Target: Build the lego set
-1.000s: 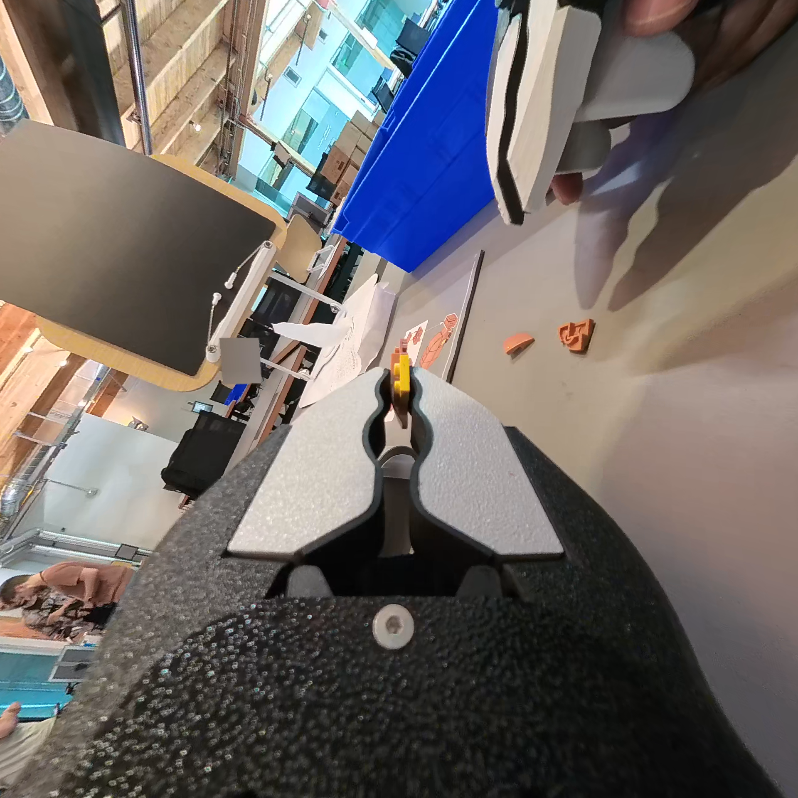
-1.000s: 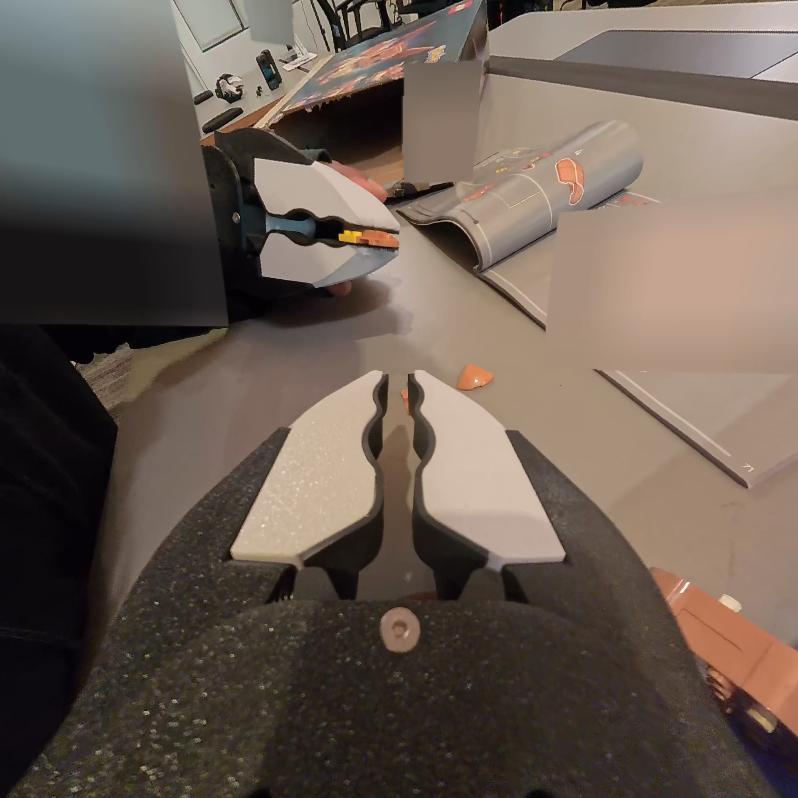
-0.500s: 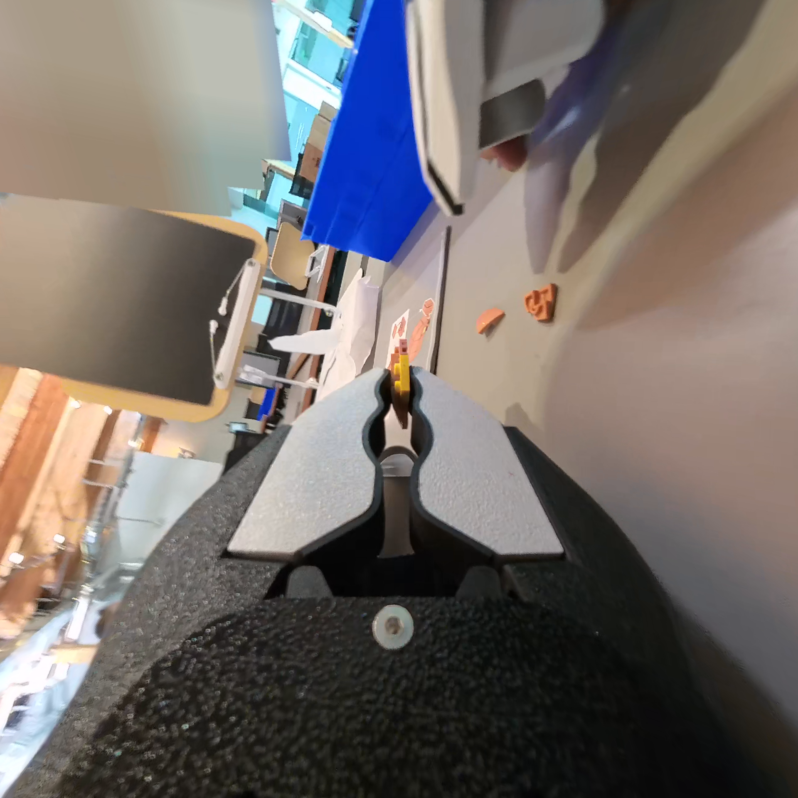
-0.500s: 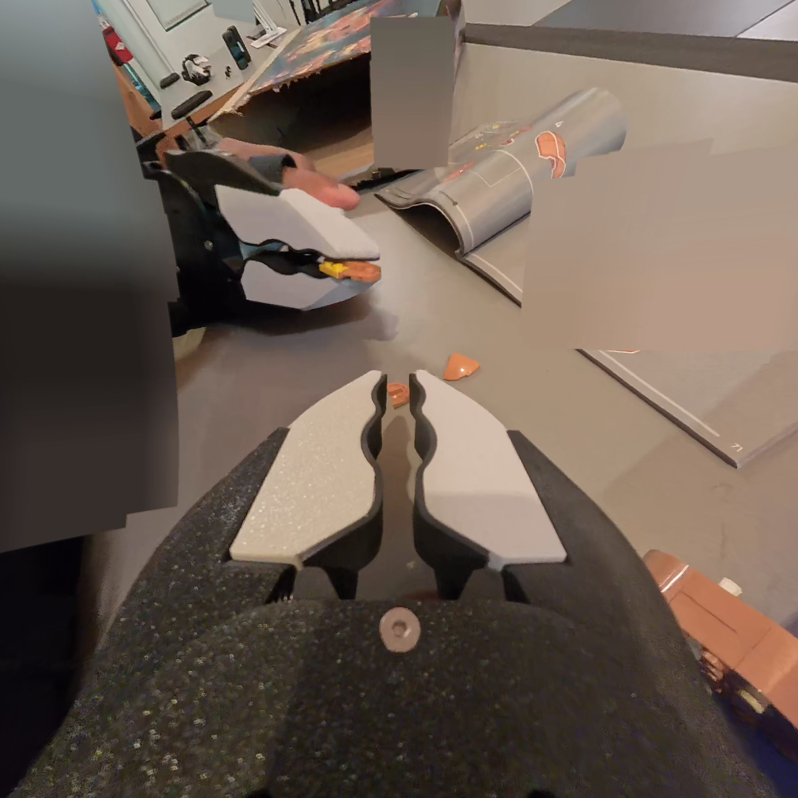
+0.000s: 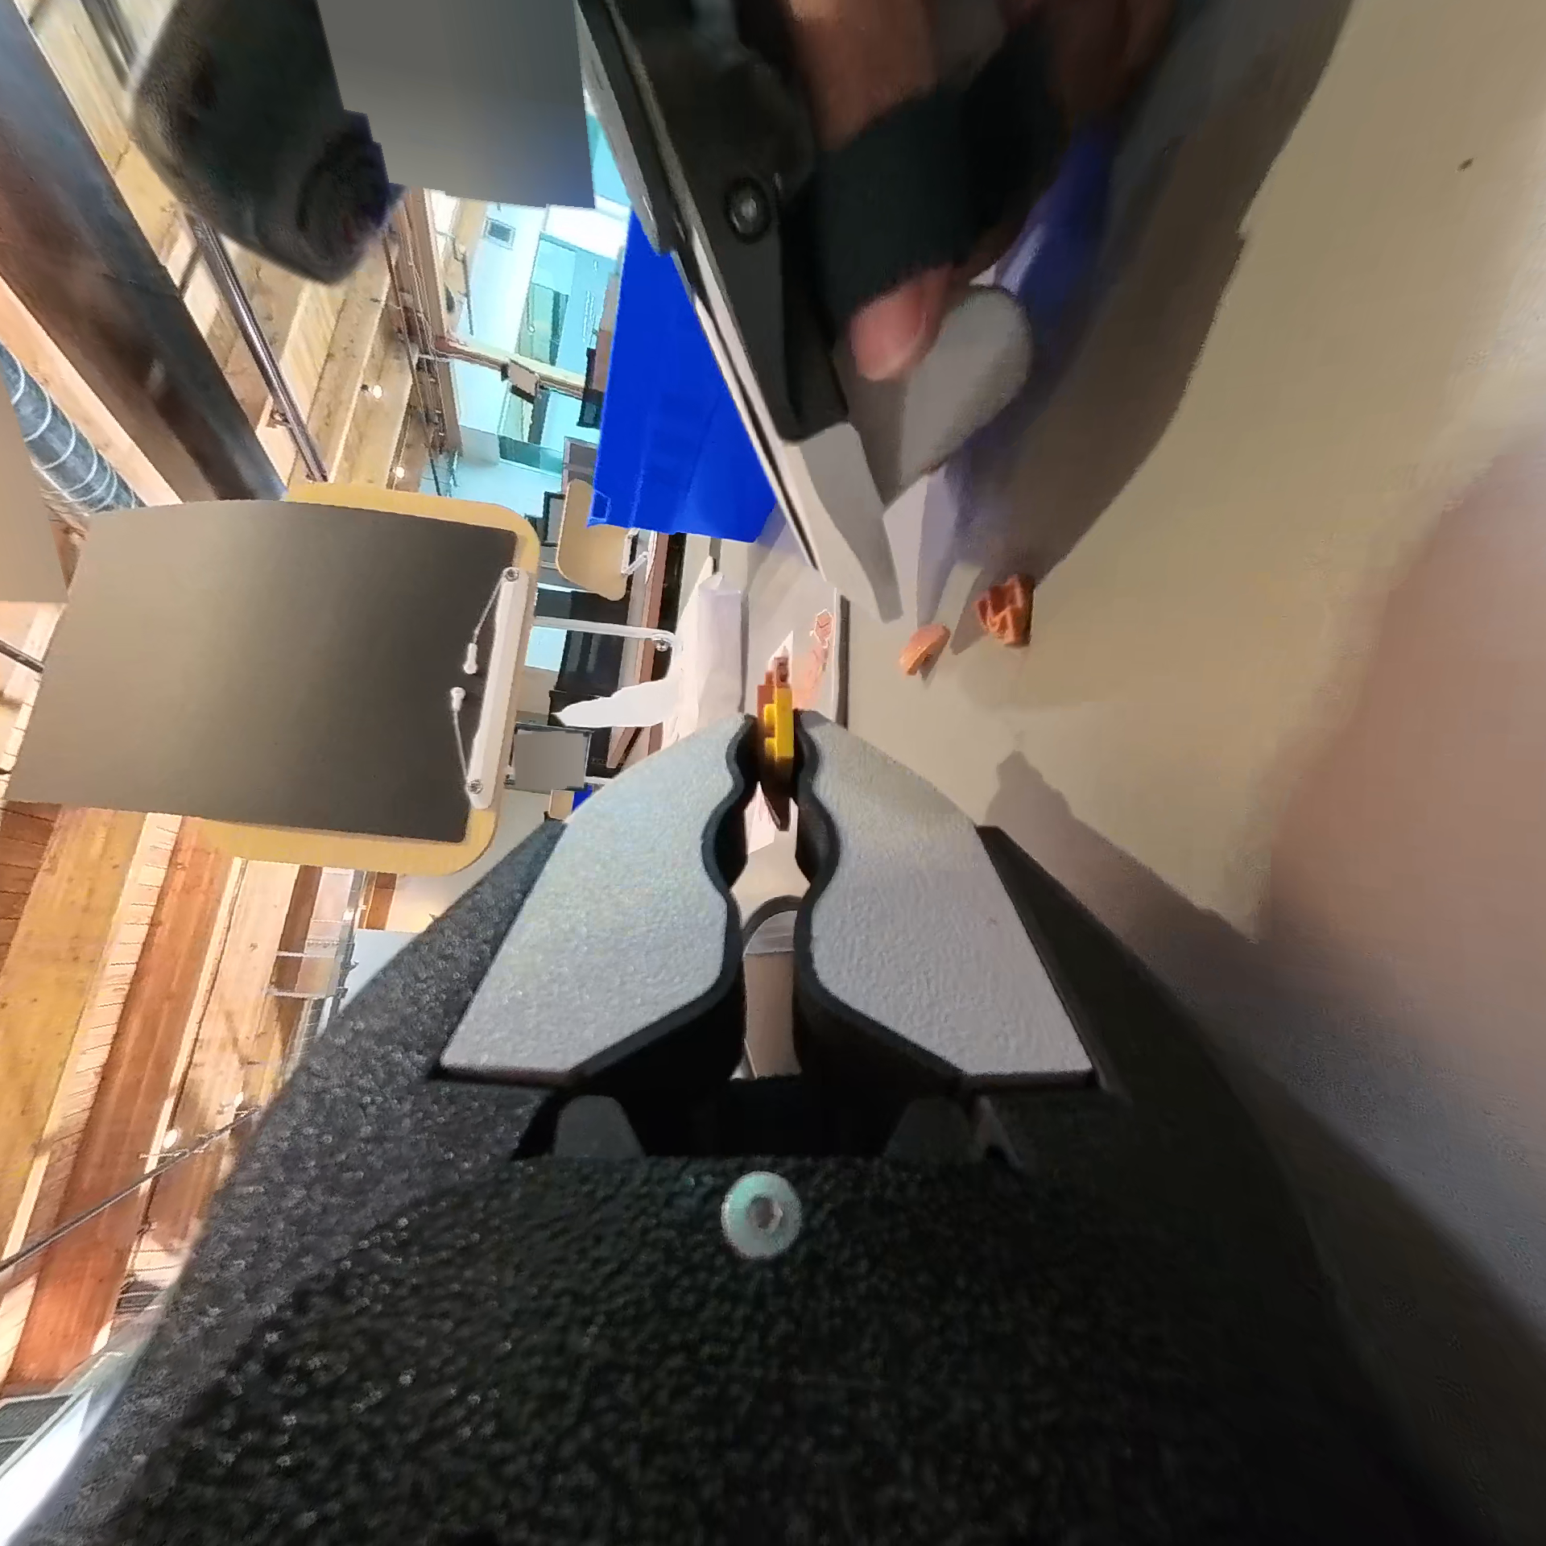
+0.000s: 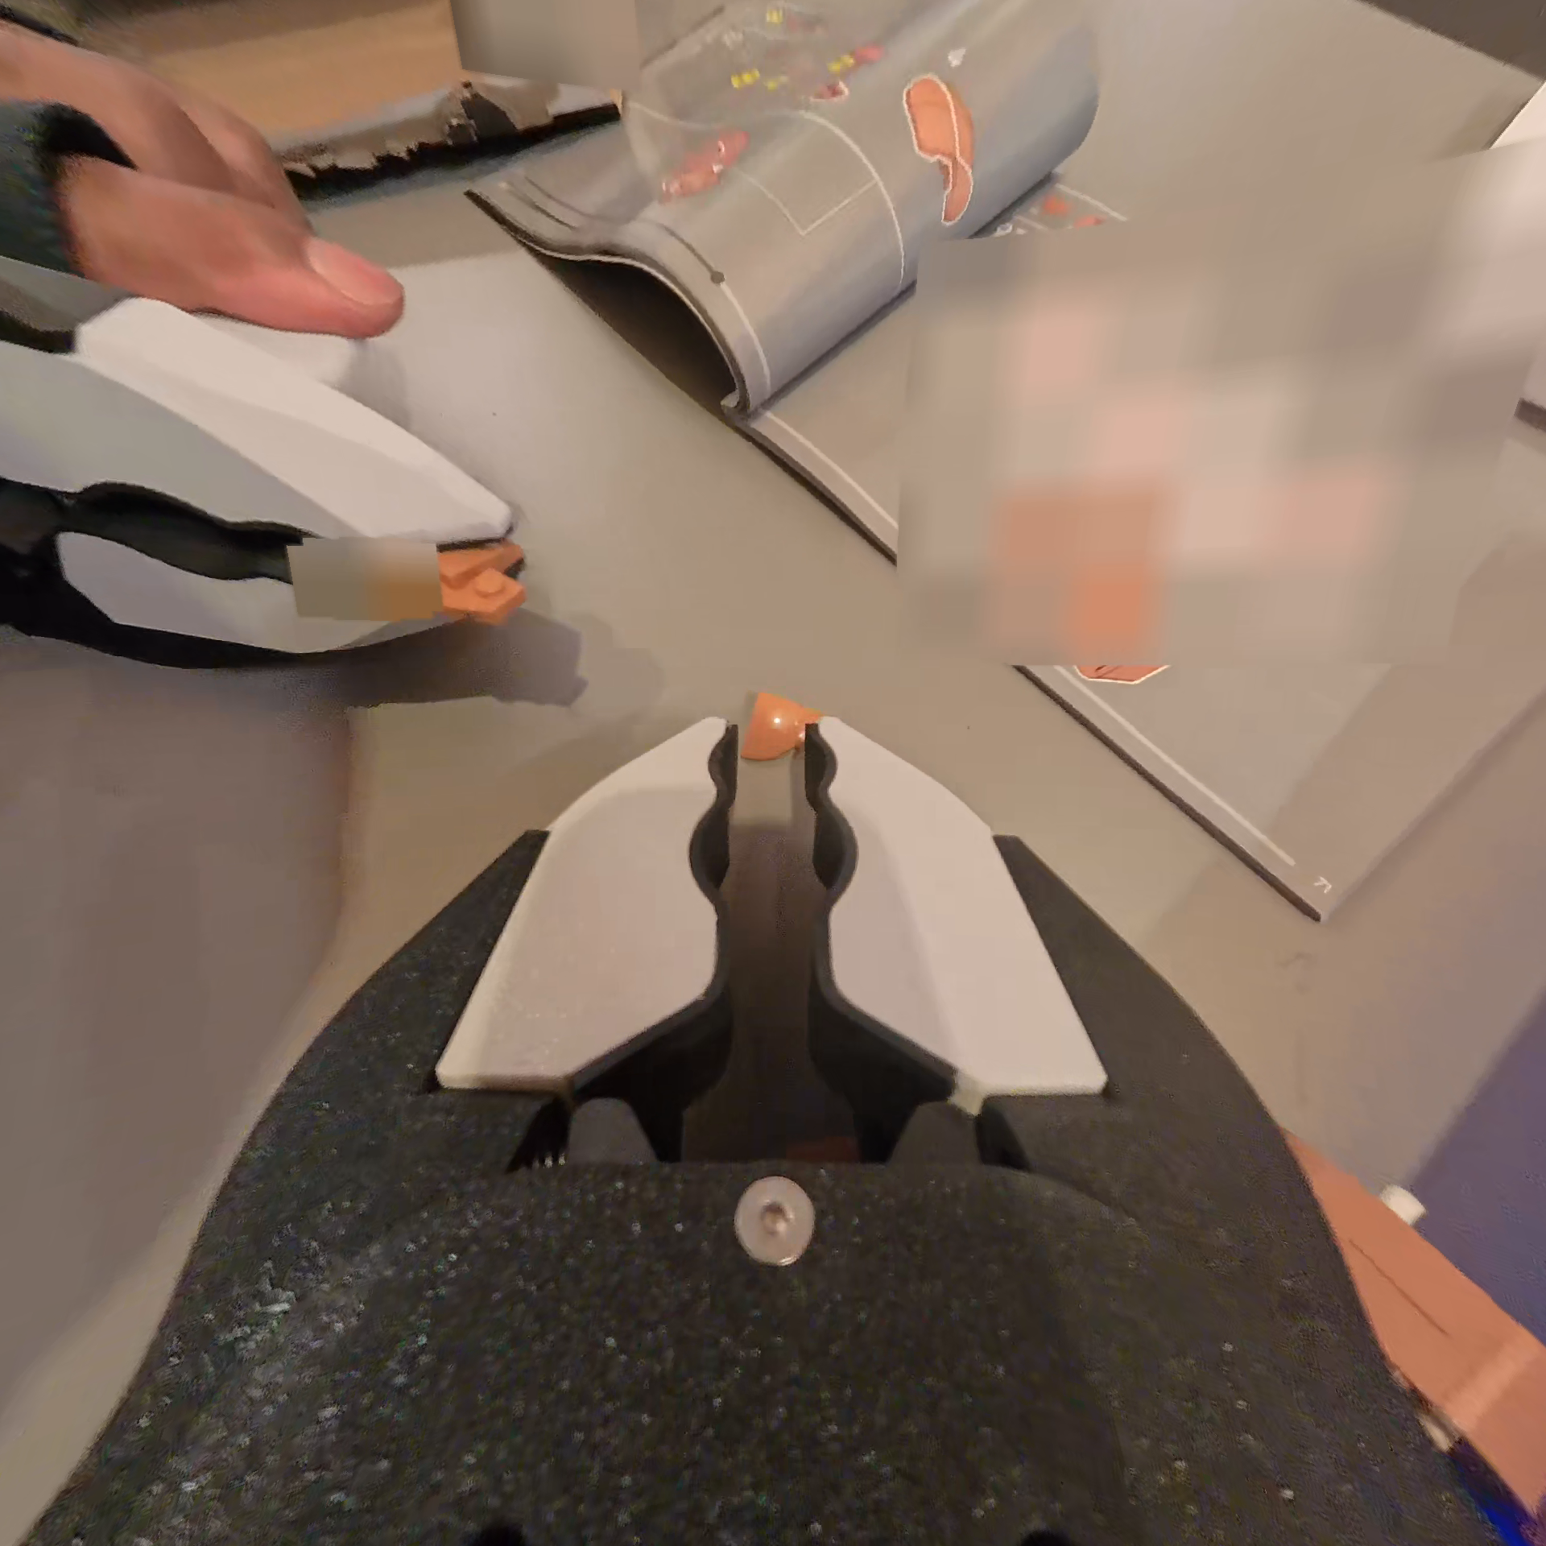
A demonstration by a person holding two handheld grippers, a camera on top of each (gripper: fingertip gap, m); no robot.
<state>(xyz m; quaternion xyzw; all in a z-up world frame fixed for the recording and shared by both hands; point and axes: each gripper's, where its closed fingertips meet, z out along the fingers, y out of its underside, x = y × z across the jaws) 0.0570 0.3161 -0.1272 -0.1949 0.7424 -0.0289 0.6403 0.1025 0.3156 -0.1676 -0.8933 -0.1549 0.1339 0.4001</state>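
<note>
The left gripper [image 5: 776, 736] has its grey, grainy-surfaced fingers closed almost together on a small stack of toy bricks [image 5: 778, 724]: a yellow stepped plate against an orange-brown studded plate, both pinched between the wavy black rubber pads at the very tips. In the right wrist view the same gripper lies on its side just above the table, the orange-brown studded end of the brick stack [image 6: 483, 583] poking out past the fingertips, with a person's hand [image 6: 209, 226] resting along the upper finger.

The right gripper [image 6: 771, 736] stands narrowly open, low over the smooth grey table [image 6: 636, 519]. A glossy orange dome-shaped piece [image 6: 774, 726] lies on the table right at its tips; the right pad looks to touch it, while a sliver of table shows between it and the left pad, so it is not clamped.

In the left wrist view the dome piece [image 5: 923, 646] lies beside a ribbed orange-brown brick [image 5: 1004, 609] on the table, just under the right gripper's pointed grey tips. An open, curled booklet [image 6: 803, 234] with grey printed pages lies beyond, near a torn cardboard edge [image 6: 435, 134]. A brown built block [image 6: 1422, 1322] sits at the lower right edge. A blue plastic bin [image 5: 669, 435] stands farther off.
</note>
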